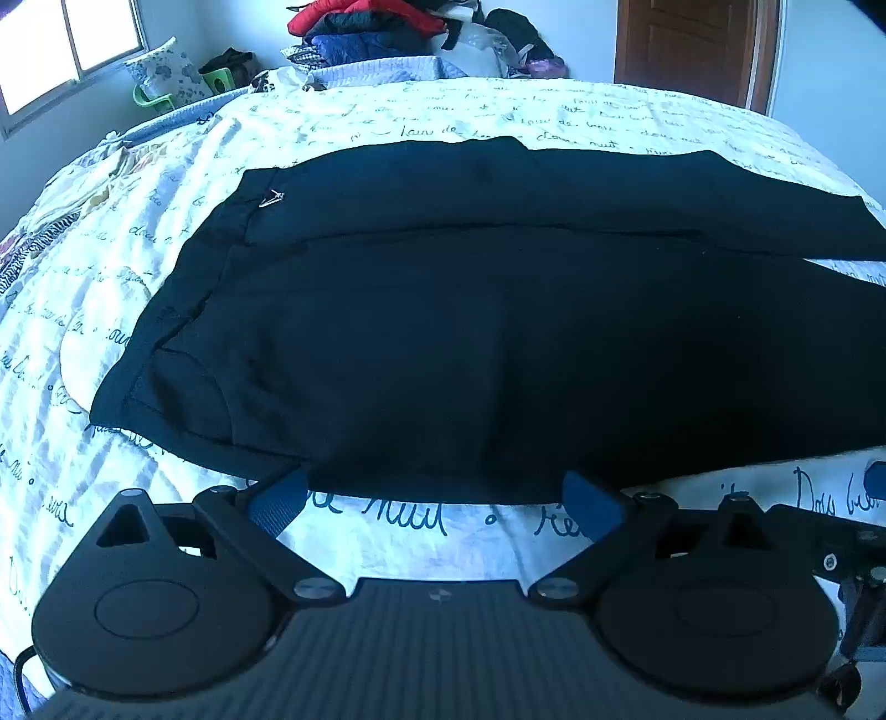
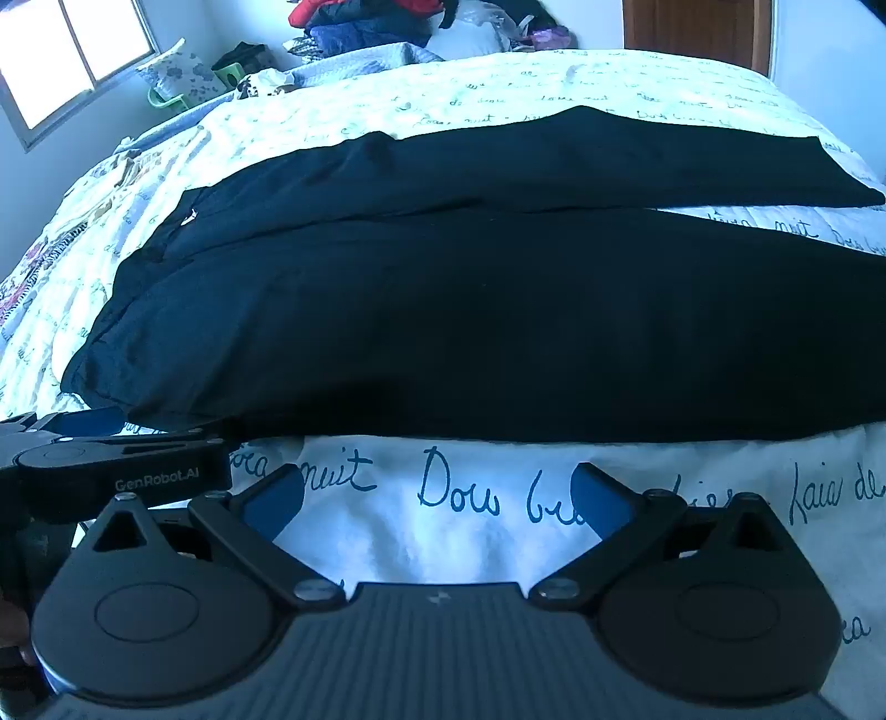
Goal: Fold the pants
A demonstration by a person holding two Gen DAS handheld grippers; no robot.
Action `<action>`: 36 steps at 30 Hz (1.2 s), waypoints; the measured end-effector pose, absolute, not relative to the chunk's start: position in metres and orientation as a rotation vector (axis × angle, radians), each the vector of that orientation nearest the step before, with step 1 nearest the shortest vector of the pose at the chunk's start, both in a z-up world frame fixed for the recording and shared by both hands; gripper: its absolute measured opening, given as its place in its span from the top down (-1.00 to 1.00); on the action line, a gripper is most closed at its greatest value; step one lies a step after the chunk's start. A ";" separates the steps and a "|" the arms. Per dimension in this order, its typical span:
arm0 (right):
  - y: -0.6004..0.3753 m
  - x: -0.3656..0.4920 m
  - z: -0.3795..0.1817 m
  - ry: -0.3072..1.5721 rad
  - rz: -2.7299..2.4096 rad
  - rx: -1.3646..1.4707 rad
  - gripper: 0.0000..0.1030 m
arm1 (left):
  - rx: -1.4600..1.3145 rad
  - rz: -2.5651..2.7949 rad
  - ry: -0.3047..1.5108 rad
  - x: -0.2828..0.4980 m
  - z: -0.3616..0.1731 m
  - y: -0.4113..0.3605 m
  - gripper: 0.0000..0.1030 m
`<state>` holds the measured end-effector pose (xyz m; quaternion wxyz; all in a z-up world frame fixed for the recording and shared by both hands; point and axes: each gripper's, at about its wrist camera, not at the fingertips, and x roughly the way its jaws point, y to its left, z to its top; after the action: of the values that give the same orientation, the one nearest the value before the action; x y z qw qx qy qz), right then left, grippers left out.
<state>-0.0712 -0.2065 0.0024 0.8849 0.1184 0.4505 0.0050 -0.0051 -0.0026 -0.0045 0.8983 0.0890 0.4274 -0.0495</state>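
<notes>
- I see the black pants spread flat across the middle of both views, on a white bedspread printed with script.
- My left gripper is spread wide, its blue pads at the pants' near hem, low in the frame, pinching nothing.
- My right gripper is also spread wide over bare bedspread, just short of the hem.
- A clothes pile sits top centre.

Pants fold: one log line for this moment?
pants: flat on bedspread, legs spread, unfolded | left gripper: jaws open, at near hem | right gripper: jaws open, short of hem
</notes>
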 end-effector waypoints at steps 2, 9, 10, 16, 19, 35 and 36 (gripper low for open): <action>-0.207 -0.070 0.002 0.938 0.011 0.245 -1.00 | 0.186 -0.103 0.885 -0.005 -0.005 -0.003 -0.93; -0.206 -0.070 0.003 0.939 0.007 0.246 -1.00 | 0.185 -0.104 0.888 -0.005 -0.005 -0.003 -0.93; -0.206 -0.070 0.003 0.940 0.007 0.247 -1.00 | 0.185 -0.104 0.889 -0.005 -0.006 -0.003 -0.93; -0.205 -0.070 0.001 0.935 0.011 0.250 -1.00 | 0.184 -0.104 0.889 -0.005 -0.006 -0.003 -0.93; -0.205 -0.070 0.001 0.934 0.011 0.249 -1.00 | 0.185 -0.104 0.888 -0.005 -0.006 -0.003 -0.93; -0.204 -0.069 0.000 0.934 0.017 0.240 -1.00 | 0.182 -0.107 0.897 -0.004 -0.009 -0.003 -0.93; -0.204 -0.069 0.000 0.934 0.016 0.238 -1.00 | 0.183 -0.107 0.897 -0.004 -0.009 -0.003 -0.93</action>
<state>-0.0687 -0.2039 0.0003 0.8861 0.1147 0.4490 0.0077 -0.0039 -0.0028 -0.0091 0.8958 0.0882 0.4326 -0.0518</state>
